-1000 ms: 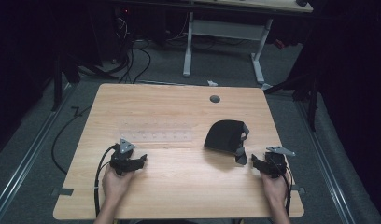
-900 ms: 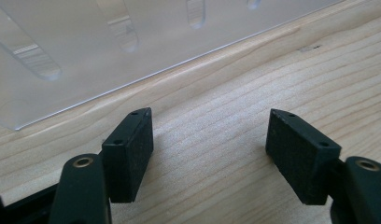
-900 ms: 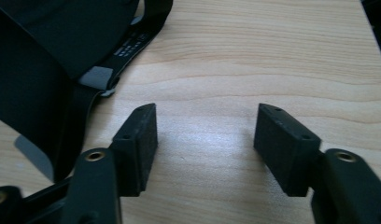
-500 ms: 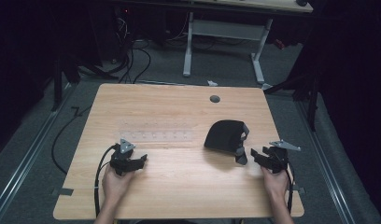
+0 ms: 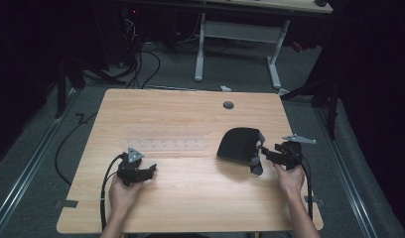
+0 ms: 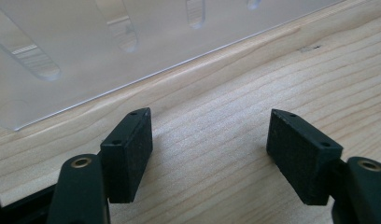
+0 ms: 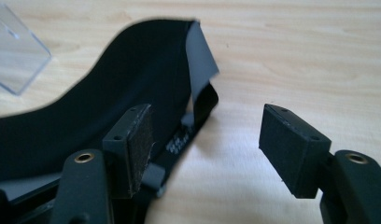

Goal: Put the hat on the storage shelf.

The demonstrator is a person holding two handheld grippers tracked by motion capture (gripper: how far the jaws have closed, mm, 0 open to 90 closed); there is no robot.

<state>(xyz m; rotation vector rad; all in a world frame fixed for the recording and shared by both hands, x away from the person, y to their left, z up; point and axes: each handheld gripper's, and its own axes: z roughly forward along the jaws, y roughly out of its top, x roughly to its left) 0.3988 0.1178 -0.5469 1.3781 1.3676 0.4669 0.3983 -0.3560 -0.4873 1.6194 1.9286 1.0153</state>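
A light wooden table (image 5: pixel 180 119) stands on grey carpet (image 5: pixel 61 124). A round grey cap (image 5: pixel 228 105) sits in the tabletop near its far edge. Bits of grey tape (image 5: pixel 66 203) stick out at the near corners. Behind the table, a white desk frame (image 5: pixel 237 34) stands in the dark, and black cables (image 5: pixel 146 59) loop over the floor beside it. A metal rail (image 5: pixel 22 168) runs along the floor at the left.
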